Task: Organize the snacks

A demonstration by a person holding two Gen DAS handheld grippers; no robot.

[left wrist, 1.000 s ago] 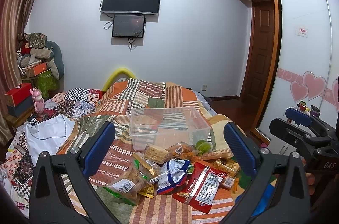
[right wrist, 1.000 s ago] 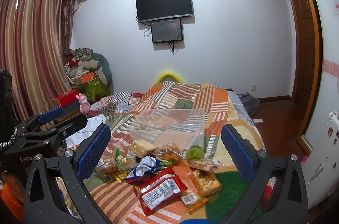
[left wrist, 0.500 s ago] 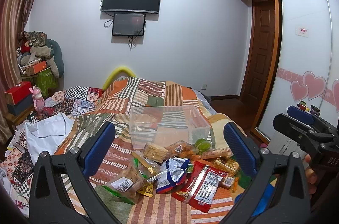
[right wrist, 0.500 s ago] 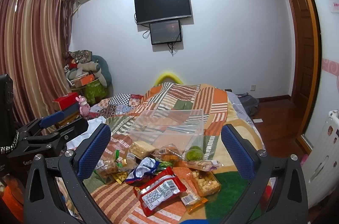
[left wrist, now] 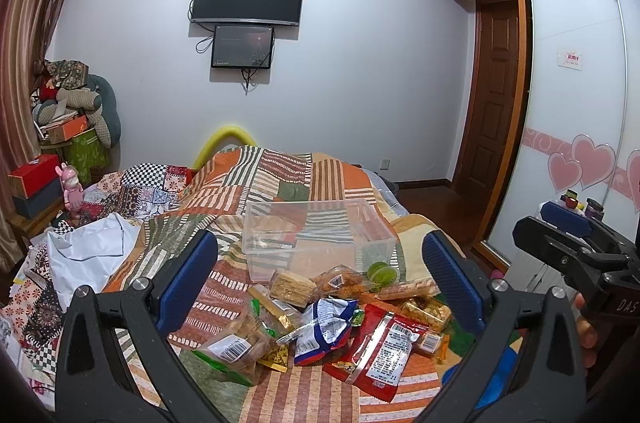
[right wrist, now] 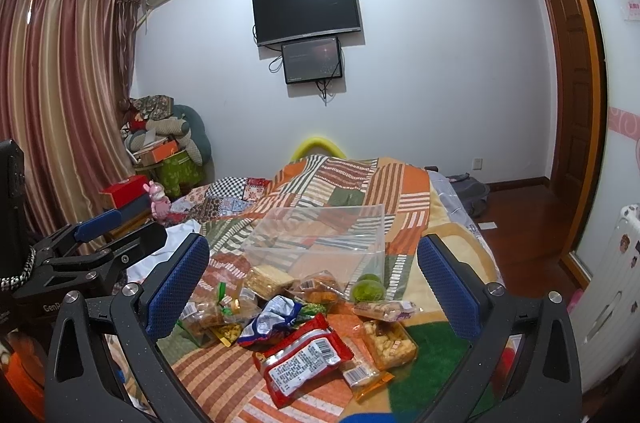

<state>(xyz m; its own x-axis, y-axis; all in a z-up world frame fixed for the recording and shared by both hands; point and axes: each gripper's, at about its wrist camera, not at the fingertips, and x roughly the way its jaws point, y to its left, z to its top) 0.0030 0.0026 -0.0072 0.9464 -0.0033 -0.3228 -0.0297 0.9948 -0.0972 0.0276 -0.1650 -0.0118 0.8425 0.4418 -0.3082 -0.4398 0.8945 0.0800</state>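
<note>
A heap of snack packets lies on the striped bedspread: a red packet (left wrist: 382, 349) (right wrist: 306, 353), a blue-and-white bag (left wrist: 322, 323) (right wrist: 272, 319), a wafer block (left wrist: 290, 287) (right wrist: 268, 279), a green ball-shaped snack (left wrist: 382, 273) (right wrist: 370, 289) and several others. Just behind them stands a clear plastic box (left wrist: 320, 237) (right wrist: 320, 235), with nothing in it. My left gripper (left wrist: 320, 283) is open above the near edge of the heap, holding nothing. My right gripper (right wrist: 312, 283) is open too, also over the heap. Each gripper shows at the side of the other's view.
The bed (left wrist: 280, 179) carries a patchwork quilt (left wrist: 148, 191) and white cloth (left wrist: 88, 251) on the left. Boxes and cushions pile up in the far left corner (right wrist: 164, 143). A wardrobe (left wrist: 580, 103) and door (left wrist: 492, 95) stand to the right, a white radiator (right wrist: 616, 283) beside the bed.
Both views have shifted only slightly. The right gripper has drifted a little farther right in the left wrist view. The snacks and box lie as before.
</note>
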